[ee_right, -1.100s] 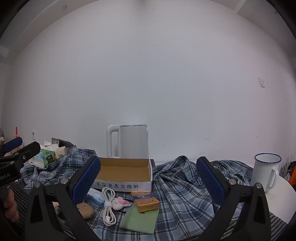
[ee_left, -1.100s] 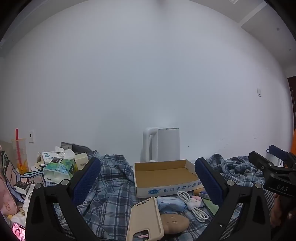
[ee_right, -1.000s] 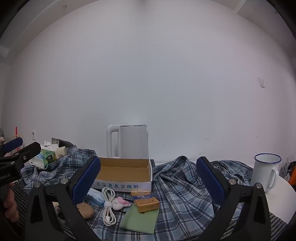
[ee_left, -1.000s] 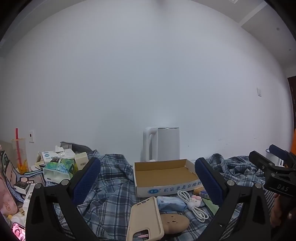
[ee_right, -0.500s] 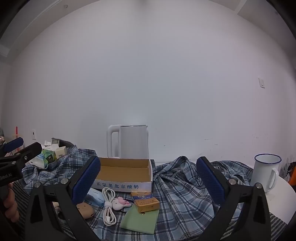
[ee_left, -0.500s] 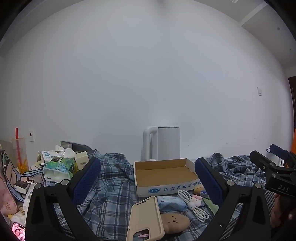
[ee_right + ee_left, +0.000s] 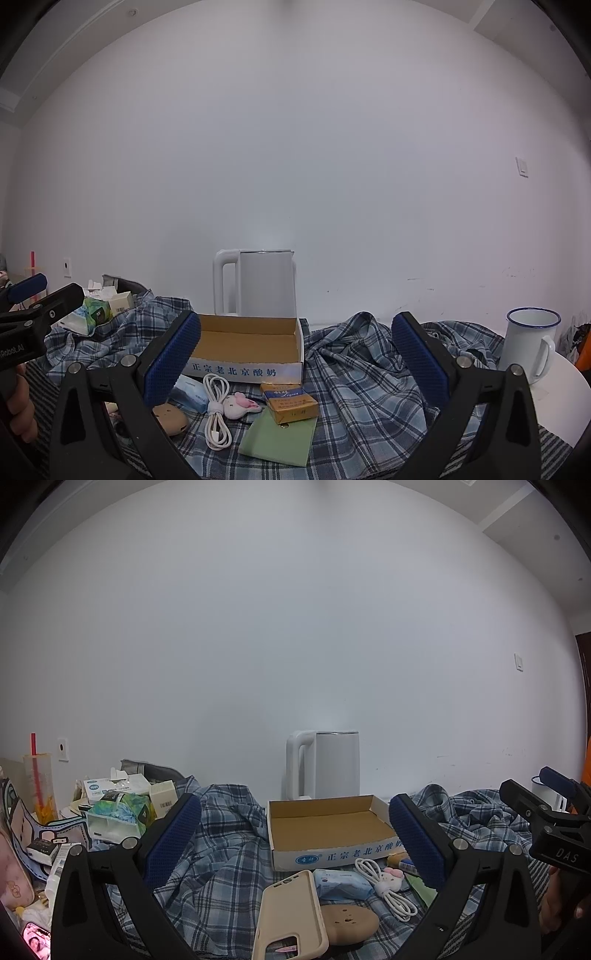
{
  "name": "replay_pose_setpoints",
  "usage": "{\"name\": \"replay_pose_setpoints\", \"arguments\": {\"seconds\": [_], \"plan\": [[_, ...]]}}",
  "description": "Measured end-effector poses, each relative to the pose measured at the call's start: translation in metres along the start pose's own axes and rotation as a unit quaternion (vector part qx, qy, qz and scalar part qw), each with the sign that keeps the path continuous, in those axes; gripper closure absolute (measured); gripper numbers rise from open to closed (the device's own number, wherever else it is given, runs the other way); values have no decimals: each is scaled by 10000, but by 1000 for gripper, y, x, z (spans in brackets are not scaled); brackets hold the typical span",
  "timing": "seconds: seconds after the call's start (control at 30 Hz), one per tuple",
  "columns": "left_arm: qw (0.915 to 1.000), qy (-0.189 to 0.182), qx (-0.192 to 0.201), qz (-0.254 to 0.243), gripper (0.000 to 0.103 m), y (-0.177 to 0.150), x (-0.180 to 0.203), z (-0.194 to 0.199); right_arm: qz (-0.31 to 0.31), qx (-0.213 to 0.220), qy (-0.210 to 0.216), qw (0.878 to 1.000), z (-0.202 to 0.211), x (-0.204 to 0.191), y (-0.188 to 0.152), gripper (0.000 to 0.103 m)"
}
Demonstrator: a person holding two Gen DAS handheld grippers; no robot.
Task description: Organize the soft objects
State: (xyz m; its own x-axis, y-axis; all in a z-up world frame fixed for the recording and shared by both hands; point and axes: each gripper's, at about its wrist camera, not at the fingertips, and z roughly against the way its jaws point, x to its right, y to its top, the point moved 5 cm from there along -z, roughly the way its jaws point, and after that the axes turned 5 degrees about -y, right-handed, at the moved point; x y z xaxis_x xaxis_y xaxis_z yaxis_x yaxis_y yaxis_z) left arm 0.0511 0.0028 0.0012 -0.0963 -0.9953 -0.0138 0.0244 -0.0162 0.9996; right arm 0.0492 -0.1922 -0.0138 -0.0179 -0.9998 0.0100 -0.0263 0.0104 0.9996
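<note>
A: What sits at the far left?

B: In the left wrist view, at nine o'clock, a heap of tissue packs and small boxes [image 7: 122,808] lies on the worktop, beside a plastic cup with a red straw [image 7: 38,782].

A: And the left gripper [image 7: 295,830]?

B: Its blue pads stand wide apart, holding nothing. Between them rests an open cardboard box [image 7: 328,827], empty, on a rumpled plaid cloth [image 7: 221,853]. A white kettle [image 7: 325,764] stands at twelve o'clock behind the box.

A: Where are the soft things?

B: At six o'clock, in front of the box: a beige phone case [image 7: 291,915], a brown potato-shaped plush [image 7: 351,923] touching it, a blue tissue pack [image 7: 343,884], and a white cable [image 7: 388,890] with a pink-eared bunny charm [image 7: 389,878].

A: The right gripper [image 7: 295,354]?

B: Also spread wide and empty. Below it lie a yellow packet [image 7: 291,402] on a green sheet [image 7: 279,439]. At three o'clock a white enamel mug [image 7: 528,343] stands on the bare worktop [image 7: 561,402].
</note>
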Motion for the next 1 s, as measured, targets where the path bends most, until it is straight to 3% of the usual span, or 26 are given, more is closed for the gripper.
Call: {"name": "replay_pose_setpoints", "arguments": {"seconds": [1.0], "plan": [[10000, 6, 6, 2, 0, -2, 0, 0, 71, 76, -13, 9999, 2, 0, 0, 0]]}}
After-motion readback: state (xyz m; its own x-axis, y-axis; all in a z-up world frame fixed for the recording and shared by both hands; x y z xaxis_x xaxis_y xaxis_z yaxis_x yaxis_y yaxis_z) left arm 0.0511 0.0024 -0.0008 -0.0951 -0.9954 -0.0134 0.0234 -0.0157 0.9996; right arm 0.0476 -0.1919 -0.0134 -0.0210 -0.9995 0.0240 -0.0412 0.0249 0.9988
